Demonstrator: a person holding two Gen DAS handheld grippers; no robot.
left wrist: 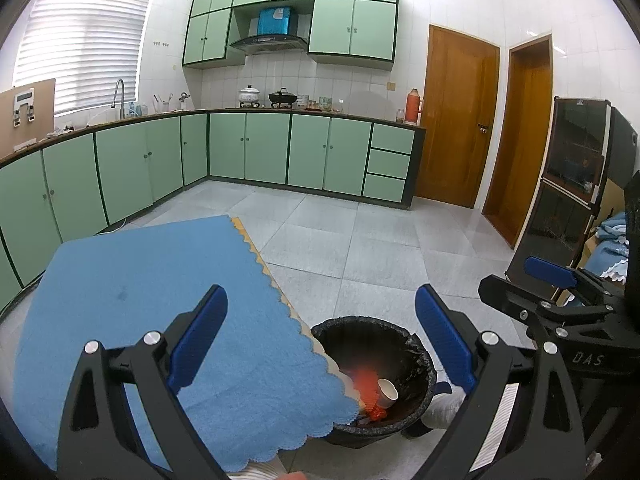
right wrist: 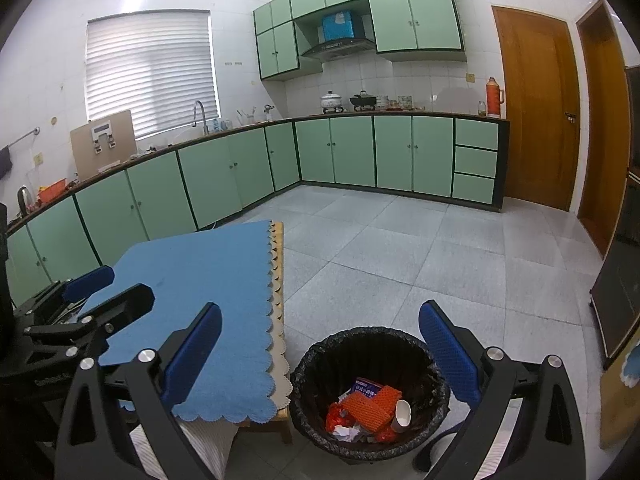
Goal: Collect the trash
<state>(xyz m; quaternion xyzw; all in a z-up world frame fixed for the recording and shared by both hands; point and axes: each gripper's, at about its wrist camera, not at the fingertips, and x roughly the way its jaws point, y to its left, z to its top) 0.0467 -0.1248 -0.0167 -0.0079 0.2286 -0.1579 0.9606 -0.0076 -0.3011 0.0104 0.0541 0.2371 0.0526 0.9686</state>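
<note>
A black bin with a black liner (right wrist: 320, 364) (left wrist: 412, 344) stands on the floor beside the table. Inside it lie an orange foam net (right wrist: 370, 402) (left wrist: 366, 390), a white paper cup (right wrist: 402, 414) (left wrist: 387, 391), a small blue-and-white box (right wrist: 366, 390), red wrappers and crumpled paper. My right gripper (right wrist: 320, 354) hangs open above the bin, holding nothing. My left gripper (left wrist: 320, 338) is open and empty, over the table's corner and the bin's rim. Each gripper shows in the other's view: the right gripper (left wrist: 552, 280), the left gripper (right wrist: 100, 286).
A low wooden table (right wrist: 278, 264) under a blue scalloped cloth (left wrist: 160, 304) (right wrist: 208, 292) sits left of the bin. Green kitchen cabinets (left wrist: 248, 148) run along the far walls. A dark glass-fronted cabinet (left wrist: 572, 184) stands at right. Grey floor tiles (right wrist: 400, 260) stretch beyond the bin.
</note>
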